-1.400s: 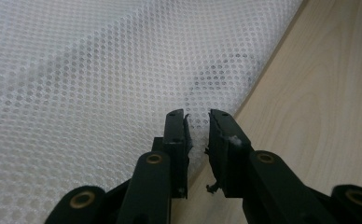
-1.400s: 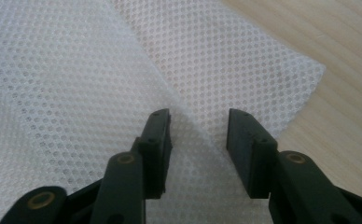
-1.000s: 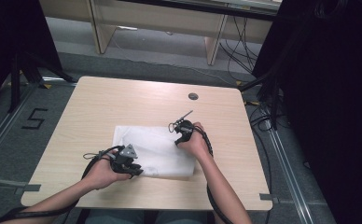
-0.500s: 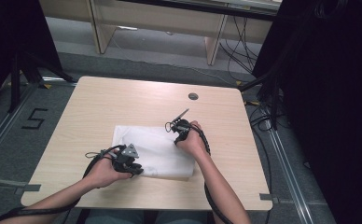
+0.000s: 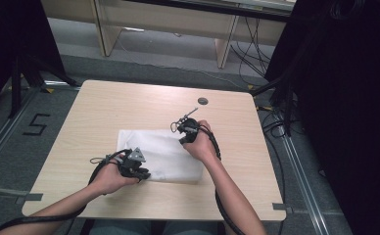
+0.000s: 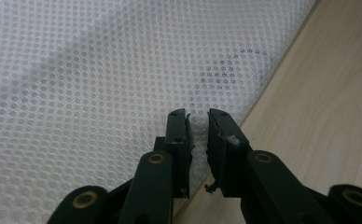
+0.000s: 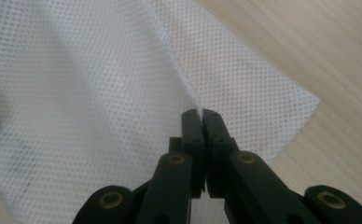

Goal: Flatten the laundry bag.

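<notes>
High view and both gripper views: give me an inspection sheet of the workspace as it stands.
Surface: light wooden table, a dark round grommet near its far edge.
Job's things: white mesh cloth lying on the table.
Clutter: nothing seen.
Grippers: left gripper at the cloth's near edge, mesh bunched between its jaws; right gripper shut on a raised fold of the cloth.
Cables: black cable trails from each gripper.
Surroundings: grey floor, a "5" mark, wooden furniture behind.
</notes>
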`<action>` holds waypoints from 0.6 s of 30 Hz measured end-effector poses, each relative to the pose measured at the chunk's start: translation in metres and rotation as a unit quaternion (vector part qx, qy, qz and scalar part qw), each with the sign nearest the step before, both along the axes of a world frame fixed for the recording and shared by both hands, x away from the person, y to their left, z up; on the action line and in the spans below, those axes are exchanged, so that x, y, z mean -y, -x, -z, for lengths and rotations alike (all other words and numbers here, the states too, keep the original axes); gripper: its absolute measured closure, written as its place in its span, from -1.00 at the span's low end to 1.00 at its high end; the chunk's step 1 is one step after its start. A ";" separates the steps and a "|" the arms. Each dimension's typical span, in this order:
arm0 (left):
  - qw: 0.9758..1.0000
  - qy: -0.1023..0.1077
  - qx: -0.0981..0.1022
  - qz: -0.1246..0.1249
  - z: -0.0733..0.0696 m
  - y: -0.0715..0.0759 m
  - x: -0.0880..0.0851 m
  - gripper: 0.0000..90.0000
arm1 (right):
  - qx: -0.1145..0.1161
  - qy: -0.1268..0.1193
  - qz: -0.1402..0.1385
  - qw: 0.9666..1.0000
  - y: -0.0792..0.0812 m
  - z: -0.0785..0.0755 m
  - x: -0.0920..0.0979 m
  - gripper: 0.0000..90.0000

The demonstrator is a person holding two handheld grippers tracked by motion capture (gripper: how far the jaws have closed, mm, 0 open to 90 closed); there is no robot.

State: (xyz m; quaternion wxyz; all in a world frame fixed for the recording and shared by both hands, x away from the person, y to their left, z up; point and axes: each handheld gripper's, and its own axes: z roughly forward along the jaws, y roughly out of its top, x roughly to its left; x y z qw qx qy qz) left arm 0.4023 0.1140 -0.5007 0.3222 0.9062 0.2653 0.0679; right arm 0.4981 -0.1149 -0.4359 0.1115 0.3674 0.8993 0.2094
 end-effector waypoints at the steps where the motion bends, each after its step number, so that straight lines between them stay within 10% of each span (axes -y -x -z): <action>1: 1.000 0.000 0.000 0.000 0.000 0.000 0.000 0.72 | 0.000 0.000 0.000 1.000 0.000 0.000 0.000 0.99; 14: 0.999 0.027 0.005 -0.038 0.003 -0.006 0.001 0.72 | 0.029 -0.036 -0.011 0.999 0.022 -0.033 -0.007 0.99; 18: 0.998 0.042 0.034 -0.041 -0.002 -0.004 0.001 0.73 | 0.046 -0.042 -0.016 0.998 0.024 -0.036 -0.008 0.99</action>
